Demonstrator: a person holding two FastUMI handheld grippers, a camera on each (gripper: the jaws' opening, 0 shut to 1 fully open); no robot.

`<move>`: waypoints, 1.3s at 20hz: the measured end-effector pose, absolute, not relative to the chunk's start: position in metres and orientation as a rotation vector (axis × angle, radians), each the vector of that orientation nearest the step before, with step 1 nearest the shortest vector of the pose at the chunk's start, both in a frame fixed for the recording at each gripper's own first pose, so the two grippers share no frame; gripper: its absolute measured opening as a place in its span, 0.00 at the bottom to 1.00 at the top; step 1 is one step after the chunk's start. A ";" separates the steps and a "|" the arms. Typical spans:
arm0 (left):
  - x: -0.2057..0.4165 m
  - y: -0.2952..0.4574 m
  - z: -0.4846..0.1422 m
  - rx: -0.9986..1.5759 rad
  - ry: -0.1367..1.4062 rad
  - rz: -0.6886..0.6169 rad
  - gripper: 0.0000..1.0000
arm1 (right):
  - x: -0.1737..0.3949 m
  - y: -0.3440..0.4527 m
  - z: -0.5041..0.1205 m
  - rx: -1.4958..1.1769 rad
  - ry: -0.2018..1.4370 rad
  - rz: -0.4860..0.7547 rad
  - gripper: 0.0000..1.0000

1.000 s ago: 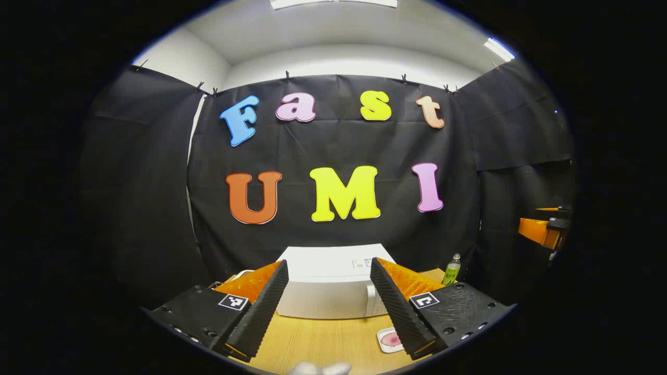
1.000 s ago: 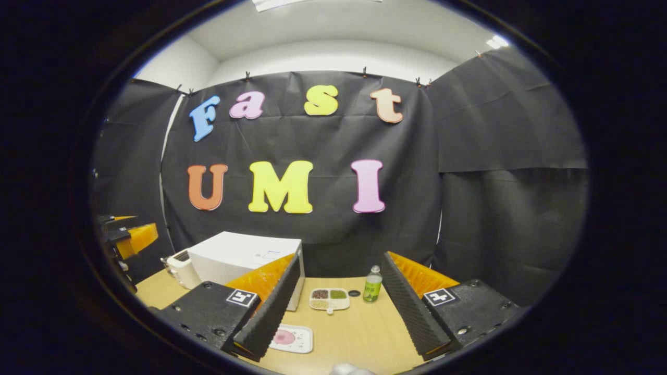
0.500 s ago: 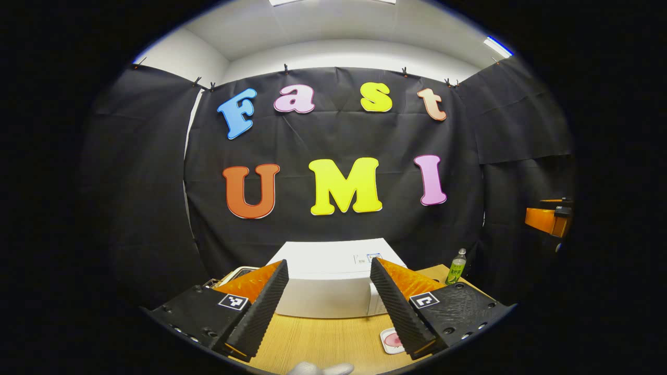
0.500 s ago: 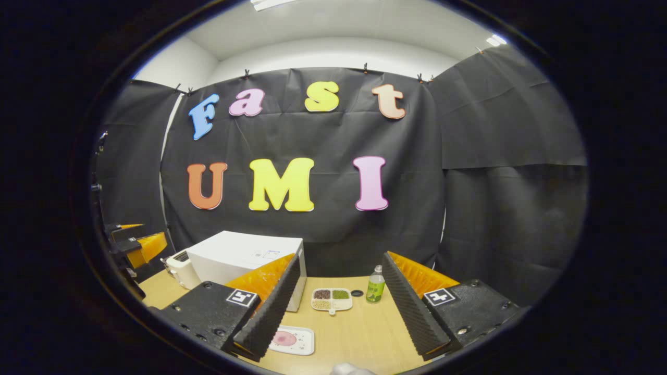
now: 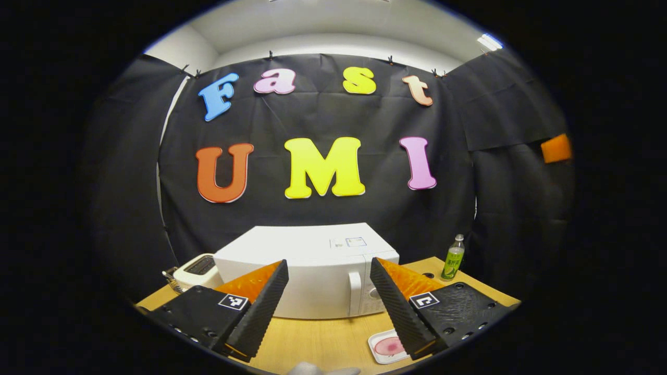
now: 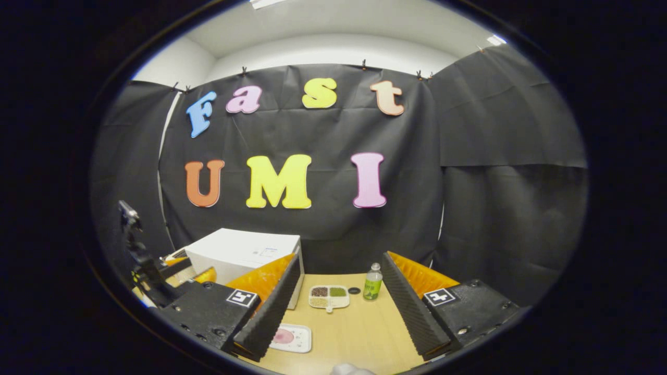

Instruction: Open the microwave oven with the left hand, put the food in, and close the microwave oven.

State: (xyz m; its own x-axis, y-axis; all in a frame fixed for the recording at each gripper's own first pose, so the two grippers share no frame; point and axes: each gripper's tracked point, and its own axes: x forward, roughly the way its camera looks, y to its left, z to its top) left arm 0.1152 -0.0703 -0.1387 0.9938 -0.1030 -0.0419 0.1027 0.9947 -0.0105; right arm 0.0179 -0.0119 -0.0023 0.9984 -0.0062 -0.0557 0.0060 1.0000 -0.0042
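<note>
A white microwave (image 5: 312, 271) stands shut on the wooden table (image 5: 323, 338), its door handle (image 5: 354, 294) on the right side of the front. My left gripper (image 5: 328, 312) is open and empty, held in front of the microwave and apart from it. A white plate of pink food (image 5: 388, 346) lies on the table by the left gripper's right finger. In the right gripper view the plate (image 6: 292, 337) lies beside the left finger of my right gripper (image 6: 341, 312), which is open and empty above the table. The microwave (image 6: 245, 252) sits at left there.
A white toaster (image 5: 195, 268) stands left of the microwave. A green bottle (image 6: 372, 283), a divided dish of grains (image 6: 329, 297) and a small dark ring (image 6: 354, 290) sit at the back of the table (image 6: 359, 328). The left gripper's dark body (image 6: 146, 268) shows at far left.
The left gripper has moved toward the microwave and tipped down, so the door front, handle and toaster now show. The right gripper has barely moved.
</note>
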 end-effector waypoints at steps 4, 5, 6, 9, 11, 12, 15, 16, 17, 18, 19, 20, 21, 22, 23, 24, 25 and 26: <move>0.159 -0.102 -0.209 -0.043 0.154 -0.127 0.97 | 0.007 -0.027 -0.009 -0.055 0.107 -0.058 0.92; 0.169 -0.107 -0.220 -0.047 0.167 -0.125 0.96 | 0.004 -0.031 -0.012 -0.058 0.119 -0.070 0.92; 0.181 -0.112 -0.228 -0.045 0.170 -0.121 0.96 | 0.002 -0.035 -0.013 -0.060 0.131 -0.083 0.92; 0.210 -0.125 -0.244 -0.012 0.162 -0.124 0.91 | -0.003 -0.048 -0.021 -0.060 0.169 -0.124 0.92; 0.221 -0.128 -0.252 0.019 0.165 -0.128 0.83 | -0.006 -0.055 -0.023 -0.068 0.182 -0.148 0.92; 0.224 -0.128 -0.254 0.011 0.168 -0.132 0.68 | -0.006 -0.058 -0.023 -0.077 0.186 -0.158 0.92; 0.232 -0.114 -0.253 -0.042 0.167 -0.091 0.50 | -0.010 -0.062 -0.023 -0.094 0.196 -0.171 0.92; 0.231 -0.121 -0.249 -0.092 0.163 -0.111 0.33 | -0.010 -0.061 -0.023 -0.095 0.194 -0.170 0.93; 0.231 -0.121 -0.251 -0.112 0.168 -0.116 0.26 | -0.009 -0.062 -0.024 -0.089 0.194 -0.171 0.92; 0.229 -0.118 -0.250 -0.091 0.169 -0.116 0.25 | -0.010 -0.062 -0.025 -0.078 0.199 -0.171 0.93; 0.230 -0.117 -0.250 -0.076 0.168 -0.114 0.22 | -0.010 -0.059 -0.029 -0.067 0.206 -0.165 0.93; 0.231 -0.118 -0.250 -0.080 0.167 -0.113 0.07 | -0.010 -0.056 -0.030 -0.064 0.213 -0.155 0.94; 0.231 -0.118 -0.250 -0.085 0.166 -0.118 0.11 | -0.010 -0.053 -0.031 -0.064 0.215 -0.147 0.94; 0.232 -0.119 -0.251 -0.103 0.173 -0.127 0.12 | -0.011 -0.052 -0.029 -0.063 0.211 -0.144 1.00; 0.228 -0.120 -0.249 -0.109 0.178 -0.141 0.07 | -0.011 -0.051 -0.028 -0.063 0.208 -0.139 1.00; 0.225 -0.120 -0.249 -0.114 0.186 -0.152 0.07 | -0.013 -0.049 -0.027 -0.063 0.207 -0.134 0.93; 0.226 -0.119 -0.249 -0.107 0.190 -0.161 0.02 | -0.013 -0.045 -0.028 -0.063 0.205 -0.125 0.93; 0.218 -0.118 -0.251 -0.113 0.206 -0.162 0.02 | -0.012 -0.043 -0.026 -0.063 0.202 -0.118 1.00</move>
State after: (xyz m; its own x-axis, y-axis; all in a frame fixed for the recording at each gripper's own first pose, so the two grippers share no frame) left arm 0.2185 -0.1182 -0.2510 0.9659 -0.1710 -0.1943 0.1479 0.9807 -0.1282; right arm -0.0125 -0.0431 -0.0257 0.9727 -0.1235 -0.1963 0.1108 0.9911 -0.0741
